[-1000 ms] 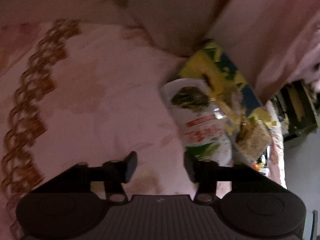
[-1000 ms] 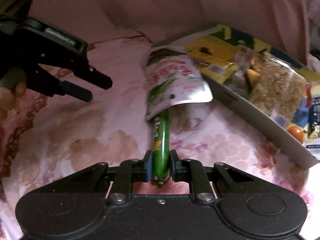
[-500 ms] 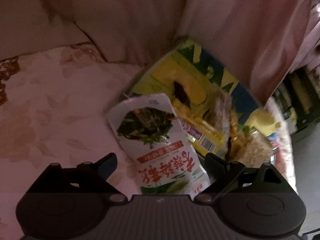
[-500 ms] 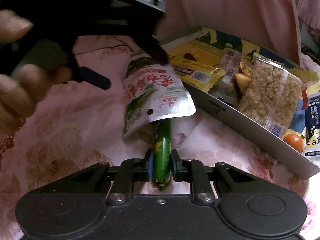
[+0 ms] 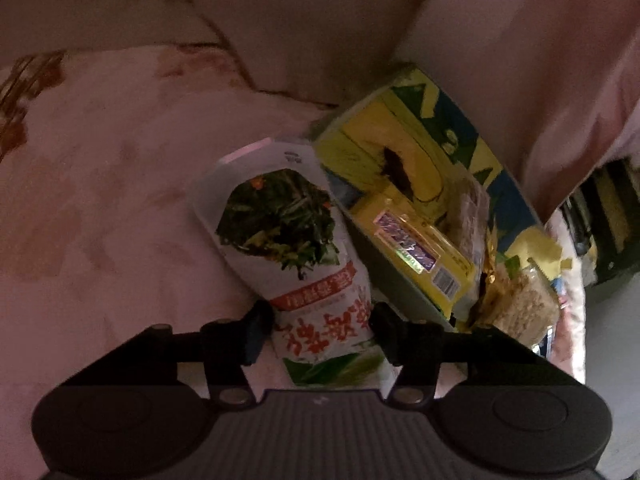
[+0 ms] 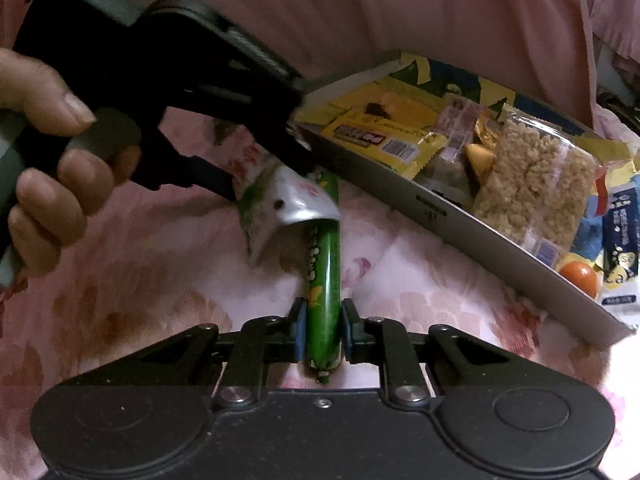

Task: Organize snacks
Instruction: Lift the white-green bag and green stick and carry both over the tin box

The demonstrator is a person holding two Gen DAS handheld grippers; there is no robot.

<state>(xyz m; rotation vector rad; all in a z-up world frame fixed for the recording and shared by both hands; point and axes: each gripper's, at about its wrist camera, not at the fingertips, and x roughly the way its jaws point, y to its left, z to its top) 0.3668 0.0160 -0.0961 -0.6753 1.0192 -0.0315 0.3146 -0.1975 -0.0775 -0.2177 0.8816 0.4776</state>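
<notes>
Over the bedspread, both tools tilt downward: left tool closing around pouch (bowing it), right tool pinching sausage.

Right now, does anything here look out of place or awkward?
Yes. The white seaweed pouch lies on the bedspread outside the snack tray, over the far end of the green sausage stick that the right gripper clamps. The left gripper is closing on the pouch.

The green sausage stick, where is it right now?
In the right wrist view, the green sausage stick is clamped in the right gripper, its far end tucked under the pouch, beside the tray.
</notes>
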